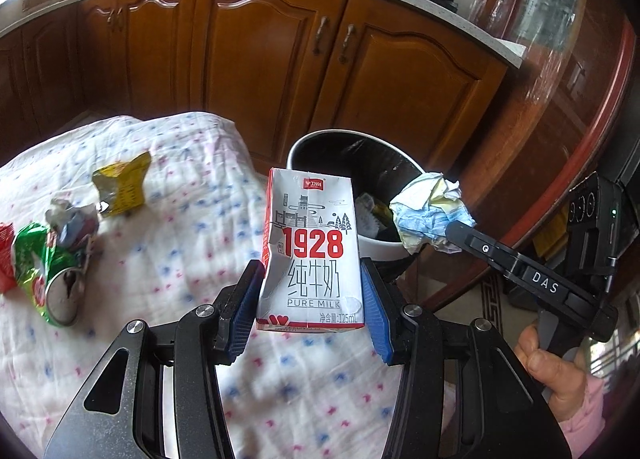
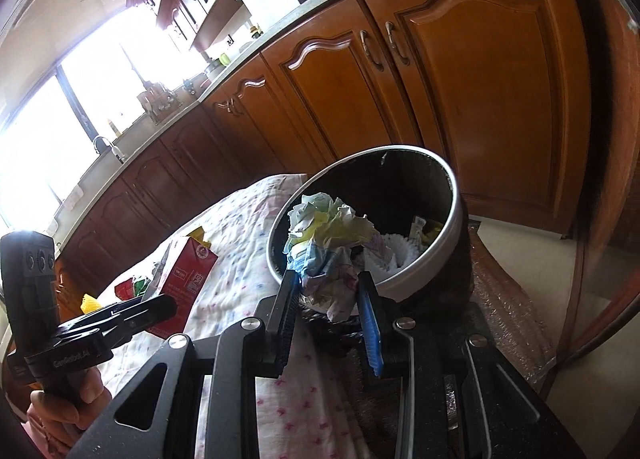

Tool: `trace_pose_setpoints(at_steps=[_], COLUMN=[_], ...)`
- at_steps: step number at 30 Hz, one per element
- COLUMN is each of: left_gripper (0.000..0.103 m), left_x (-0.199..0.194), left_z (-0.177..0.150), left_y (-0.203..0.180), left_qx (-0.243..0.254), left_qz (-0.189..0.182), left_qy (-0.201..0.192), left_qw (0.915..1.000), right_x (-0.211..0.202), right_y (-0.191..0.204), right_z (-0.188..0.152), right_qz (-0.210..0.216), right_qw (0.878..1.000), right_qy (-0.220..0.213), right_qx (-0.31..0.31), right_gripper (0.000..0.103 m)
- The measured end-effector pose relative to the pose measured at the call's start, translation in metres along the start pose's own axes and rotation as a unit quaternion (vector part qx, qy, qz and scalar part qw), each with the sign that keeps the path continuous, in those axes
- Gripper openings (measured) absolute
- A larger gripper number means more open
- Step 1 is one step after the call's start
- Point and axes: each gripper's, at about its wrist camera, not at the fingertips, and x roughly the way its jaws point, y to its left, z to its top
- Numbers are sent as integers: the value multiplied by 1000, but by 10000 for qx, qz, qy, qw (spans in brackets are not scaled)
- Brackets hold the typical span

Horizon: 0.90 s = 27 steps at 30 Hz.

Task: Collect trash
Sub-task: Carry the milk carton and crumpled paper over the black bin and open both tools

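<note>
Right now the left gripper [image 1: 310, 299] is clamped on a small milk carton [image 1: 310, 247], carried upright above the cloth-covered table [image 1: 192, 227] just short of the bin [image 1: 380, 249], while the right gripper [image 2: 330, 299] pinches a crumpled paper wad [image 2: 328, 243] over the bin's near rim. Both loads converge on one opening, so they could bump, and the wad, released at the rim, may tumble outside. A crushed can [image 1: 60, 283] and wrappers [image 1: 120, 187] wait on the table
</note>
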Motion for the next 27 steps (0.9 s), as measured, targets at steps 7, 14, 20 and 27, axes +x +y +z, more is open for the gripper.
trace_pose_setpoints(at_steps=[7, 14, 20, 27], left_gripper=[47, 47, 47, 47], left_x=[13, 33, 55, 79], left_z=[13, 32, 47, 62], left_y=[-10, -23, -30, -40], left_qx=[105, 242, 270, 368], left_qz=[-37, -39, -39, -60], left_qy=[58, 85, 201, 418], left_qw=[9999, 9997, 9994, 9984], right_x=[0, 7, 20, 36], right_y=[-10, -15, -17, -22], right_z=[9, 26, 36, 44], right_qz=[-101, -232, -357, -467], right_qw=[9999, 9996, 9991, 9980], right_qy=[-70, -121, 42, 281], right_qx=[-1, -104, -235, -314], right_gripper=[30, 30, 30, 30])
